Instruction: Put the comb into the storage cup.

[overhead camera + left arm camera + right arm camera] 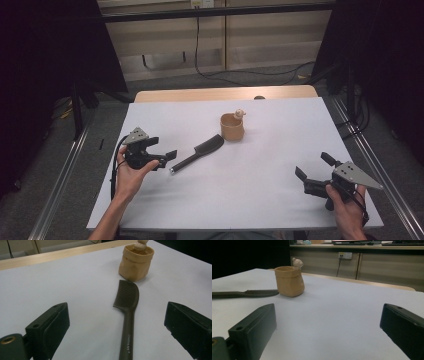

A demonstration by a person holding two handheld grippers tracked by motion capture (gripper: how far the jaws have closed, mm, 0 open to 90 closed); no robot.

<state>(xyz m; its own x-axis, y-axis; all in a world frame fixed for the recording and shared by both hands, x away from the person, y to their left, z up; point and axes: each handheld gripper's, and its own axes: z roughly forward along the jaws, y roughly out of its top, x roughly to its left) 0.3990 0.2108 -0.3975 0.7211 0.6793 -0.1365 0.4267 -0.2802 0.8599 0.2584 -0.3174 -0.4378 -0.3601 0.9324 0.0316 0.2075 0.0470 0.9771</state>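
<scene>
Right now my left fingers [117, 330] are spread wide with nothing pinched between them — the dark comb [127, 315] lies flat on the white tabletop [75, 290], its handle running up the middle of the gap. In the high view my left fingers [167, 156] sit just beside the end of the comb's handle [197, 153]. My right fingers [327, 330] are let go too, holding nothing, well apart from the comb on the other side.

If I squeeze too high, I think my fingers could close on air and miss the thin handle. If I push down crooked, the comb may slide or spin away on the smooth sheet.

Farther off, the comb's teeth end lies very near the little tan pot [136, 262] — I cannot tell if they touch. A shove along the handle could bump it, and the small bear figure [297, 263] on its rim might tip off.
</scene>
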